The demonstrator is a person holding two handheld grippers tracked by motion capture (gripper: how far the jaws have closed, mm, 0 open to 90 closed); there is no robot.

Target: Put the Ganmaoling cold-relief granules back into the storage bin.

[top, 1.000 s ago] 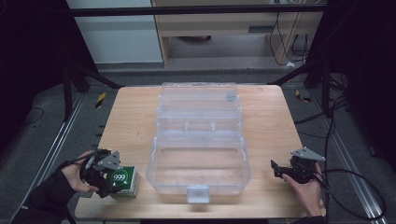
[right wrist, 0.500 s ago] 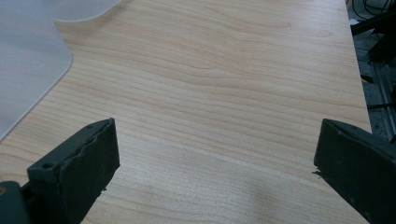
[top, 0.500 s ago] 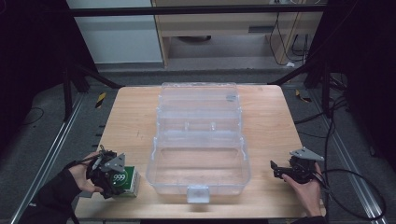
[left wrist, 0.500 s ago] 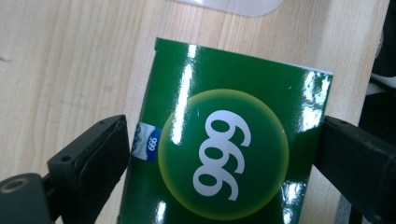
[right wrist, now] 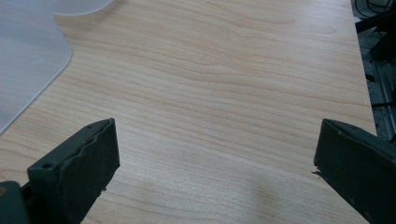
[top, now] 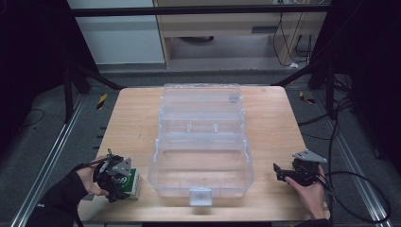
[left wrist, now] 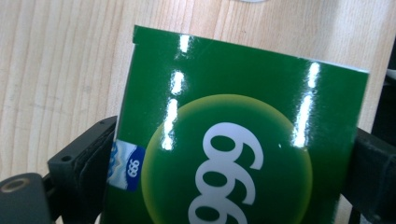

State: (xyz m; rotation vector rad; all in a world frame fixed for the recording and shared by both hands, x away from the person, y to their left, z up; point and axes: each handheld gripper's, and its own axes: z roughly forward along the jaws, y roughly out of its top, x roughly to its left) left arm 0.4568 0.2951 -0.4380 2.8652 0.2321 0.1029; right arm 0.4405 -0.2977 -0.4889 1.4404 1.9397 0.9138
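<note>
My left gripper [top: 120, 182] sits over the green box [left wrist: 233, 140] at the table's [top: 137, 123] near-left corner, just left of the clear plastic case [top: 201, 156]. Its jaws have just been opening; box betw. them, flanking both sides, can't tell if pads press. My right gripper [top: 283, 172]: jaws wide apart, nothing betw. them, over bare wood right of case.
</note>
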